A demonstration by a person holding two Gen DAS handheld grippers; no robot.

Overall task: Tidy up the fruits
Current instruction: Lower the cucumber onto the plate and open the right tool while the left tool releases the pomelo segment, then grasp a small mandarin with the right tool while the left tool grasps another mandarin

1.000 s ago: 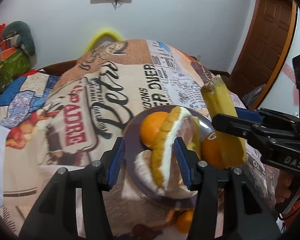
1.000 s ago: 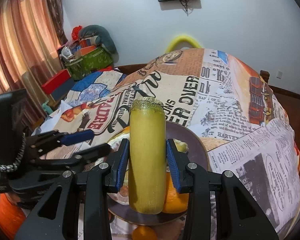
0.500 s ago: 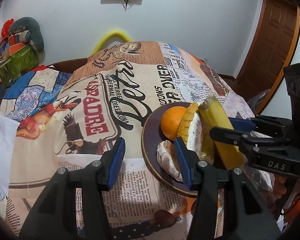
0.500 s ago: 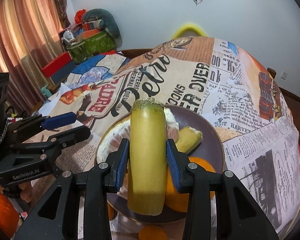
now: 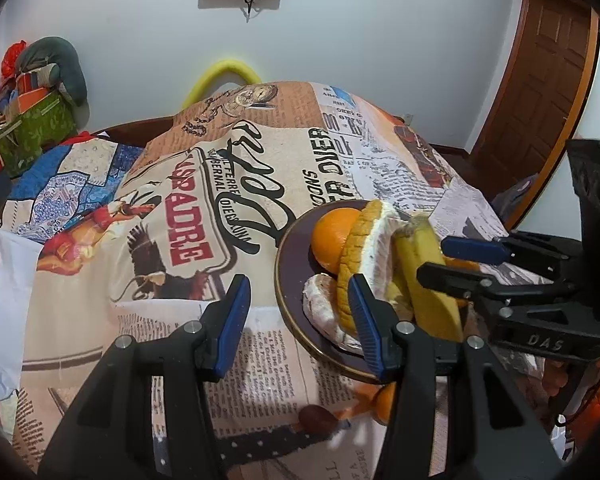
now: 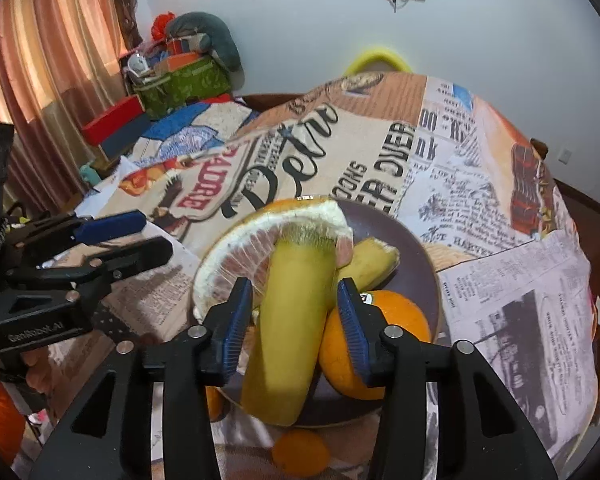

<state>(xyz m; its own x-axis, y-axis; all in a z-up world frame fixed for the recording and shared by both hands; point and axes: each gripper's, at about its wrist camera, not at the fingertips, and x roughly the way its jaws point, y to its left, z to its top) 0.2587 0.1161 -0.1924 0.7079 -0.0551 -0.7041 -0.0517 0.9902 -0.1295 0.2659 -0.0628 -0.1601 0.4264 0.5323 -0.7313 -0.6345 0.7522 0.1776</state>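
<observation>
Plate, dark, lower centre of the right wrist view, on the printed-cloth surface. Contents: pomelo wedge on edge; orange at lower right; second orange behind the wedge in the left wrist view; short banana piece.

Banana: between the pads of the right claw, its far end against the wedge over the plate. The pads appear slightly apart from the peel; release judged under way, grip not certain.

Left claw: apart, empty, at the plate's left rim.

Outstanding: small orange fruit off the plate at bottom centre. Task judged nearly complete.
</observation>
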